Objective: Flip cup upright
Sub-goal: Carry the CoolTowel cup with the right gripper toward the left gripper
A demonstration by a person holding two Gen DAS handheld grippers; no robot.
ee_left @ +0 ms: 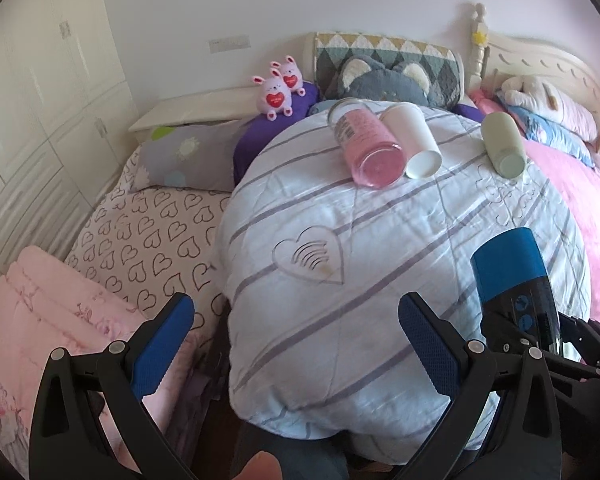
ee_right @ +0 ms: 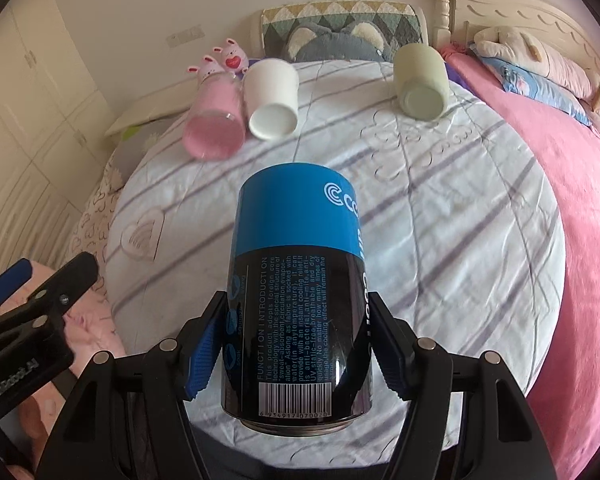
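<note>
My right gripper [ee_right: 296,332] is shut on a blue and black cup [ee_right: 296,280], a printed can-shaped cylinder, held above the striped quilt [ee_right: 440,220] with its blue end pointing away from me. The cup also shows in the left wrist view [ee_left: 512,276], at the lower right. My left gripper [ee_left: 296,332] is open and empty over the near edge of the quilt [ee_left: 380,240]. A pink glass cup [ee_left: 366,142], a white cup [ee_left: 414,140] and a pale green cup [ee_left: 502,144] lie on their sides at the far part of the quilt.
Two purple bunny toys [ee_left: 278,88] and a grey cat cushion [ee_left: 380,78] sit at the headboard. A pink blanket [ee_right: 572,200] covers the bed to the right. A heart-print sheet [ee_left: 148,228] and a folded pink quilt [ee_left: 48,320] lie to the left, by white wardrobes [ee_left: 40,100].
</note>
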